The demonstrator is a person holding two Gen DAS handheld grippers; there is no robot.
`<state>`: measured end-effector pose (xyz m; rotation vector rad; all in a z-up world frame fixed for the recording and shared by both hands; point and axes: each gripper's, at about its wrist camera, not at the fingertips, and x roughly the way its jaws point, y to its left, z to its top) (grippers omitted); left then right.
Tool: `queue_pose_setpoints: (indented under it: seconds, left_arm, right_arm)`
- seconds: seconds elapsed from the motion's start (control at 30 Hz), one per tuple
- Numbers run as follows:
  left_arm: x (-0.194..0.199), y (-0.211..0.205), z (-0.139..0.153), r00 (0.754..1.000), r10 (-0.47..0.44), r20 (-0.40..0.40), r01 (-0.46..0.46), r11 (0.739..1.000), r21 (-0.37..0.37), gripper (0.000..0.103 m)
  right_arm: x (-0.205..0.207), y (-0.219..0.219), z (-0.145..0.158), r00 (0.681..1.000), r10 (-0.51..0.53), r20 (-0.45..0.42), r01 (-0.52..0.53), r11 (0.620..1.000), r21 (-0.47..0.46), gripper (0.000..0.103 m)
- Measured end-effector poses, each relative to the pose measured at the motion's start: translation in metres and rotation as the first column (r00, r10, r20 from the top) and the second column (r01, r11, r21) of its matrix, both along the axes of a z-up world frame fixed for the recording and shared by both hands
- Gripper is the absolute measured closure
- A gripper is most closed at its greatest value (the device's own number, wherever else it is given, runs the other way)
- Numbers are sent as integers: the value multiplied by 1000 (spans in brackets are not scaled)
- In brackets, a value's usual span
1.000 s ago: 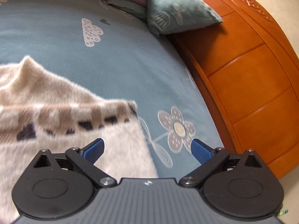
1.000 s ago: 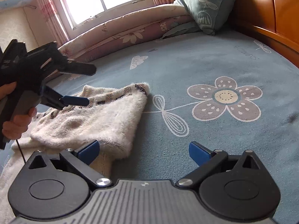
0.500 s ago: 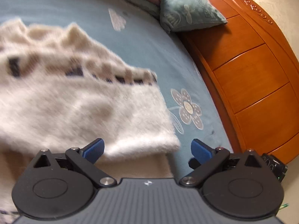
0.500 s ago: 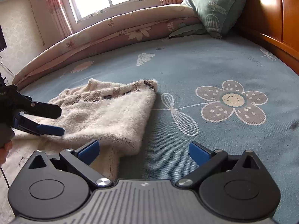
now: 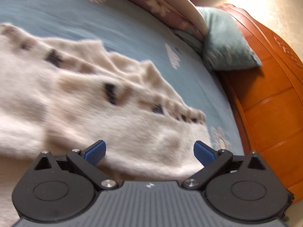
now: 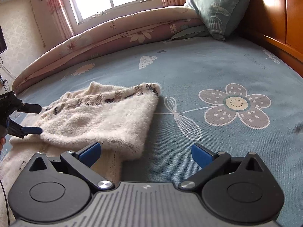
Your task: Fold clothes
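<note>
On the blue flowered bed [image 6: 217, 71] my fuzzy cream sweater [image 6: 106, 117] lies partly folded, long axis running near-left to far-right, left of my right tongs [image 6: 144, 152], spread open and empty, while my left tongs [image 6: 32, 118], nearer it, gape at its left edge.

Folded sweater [image 6: 106, 119]; both claws agape.

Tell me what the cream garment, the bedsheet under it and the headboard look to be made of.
Cream garment: fuzzy knit, likely a wool-type or synthetic yarn; its surface and edges look hairy.
Bedsheet: matte woven fabric, probably cotton, with printed flowers.
Headboard: orange-brown wood with a glossy varnish; it shows panel grooves and sheen.
</note>
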<state>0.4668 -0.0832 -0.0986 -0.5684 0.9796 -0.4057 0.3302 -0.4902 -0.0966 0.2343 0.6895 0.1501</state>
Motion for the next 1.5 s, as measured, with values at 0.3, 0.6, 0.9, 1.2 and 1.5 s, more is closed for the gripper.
queue_pose_setpoints:
  seconds: [0.3, 0.6, 0.9, 1.2, 1.5]
  left_arm:
    - [26, -61, 15, 991, -121, 53, 126, 987, -102, 4]
    - [41, -105, -18, 985, -171, 1, 170, 981, -98, 4]
    - [41, -26, -2, 997, 75, 25, -76, 996, 55, 4]
    - [61, -44, 1, 998, 26, 61, -25, 999, -21, 4]
    - [54, 18, -11, 981, 188, 41, -190, 981, 46, 4]
  right_arm:
    - [2, 1, -1, 1000, -7, 2, 7, 1000, 13, 0]
    - [2, -1, -2, 1000, -6, -3, 6, 1000, 11, 0]
    - [0, -4, 1, 1000, -20, 1, 20, 1000, 24, 0]
    - [5, 1, -2, 1000, -14, -13, 14, 1000, 12, 0]
    - [7, -3, -4, 1000, -17, -19, 18, 999, 38, 0]
